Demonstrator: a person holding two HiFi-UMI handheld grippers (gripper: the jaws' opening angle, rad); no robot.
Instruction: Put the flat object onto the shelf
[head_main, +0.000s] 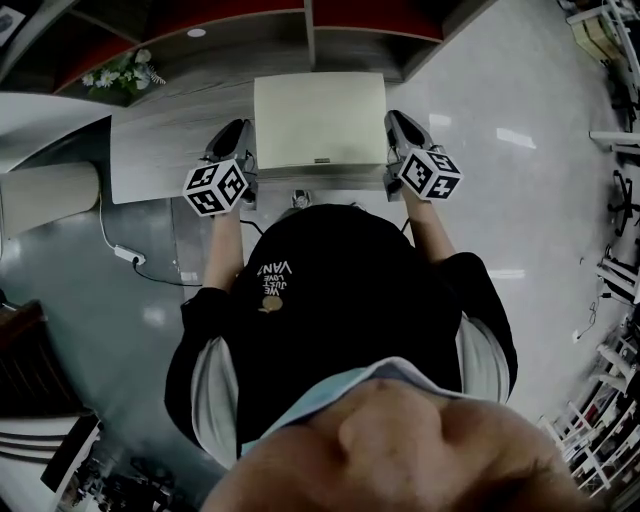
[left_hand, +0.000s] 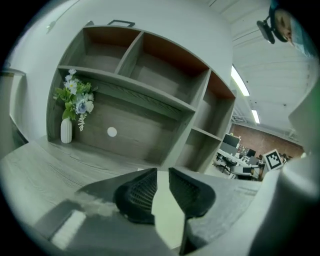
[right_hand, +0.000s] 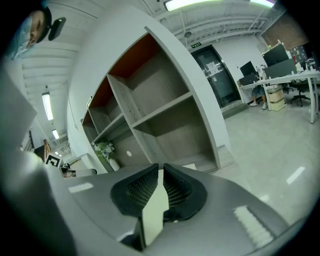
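Observation:
The flat object is a pale rectangular panel (head_main: 318, 120), held over the grey wooden ledge (head_main: 150, 150) at the foot of the shelf unit (left_hand: 150, 95). My left gripper (head_main: 243, 130) is at the panel's left edge and my right gripper (head_main: 392, 122) at its right edge. In the left gripper view the jaws (left_hand: 162, 177) stand a little apart, with the pale panel (left_hand: 167, 215) showing in the gap. The right gripper view has the panel (right_hand: 154, 215) edge-on between the ribbed pads of the right gripper (right_hand: 161, 174), which sit close against it. The shelf compartments (right_hand: 165, 120) hold nothing.
A white vase of flowers (left_hand: 66, 131) stands on the ledge at the left, next to the shelf's side wall. A white cable and plug (head_main: 128, 255) lie on the floor to my left. Office desks and chairs (right_hand: 280, 82) fill the room to the right.

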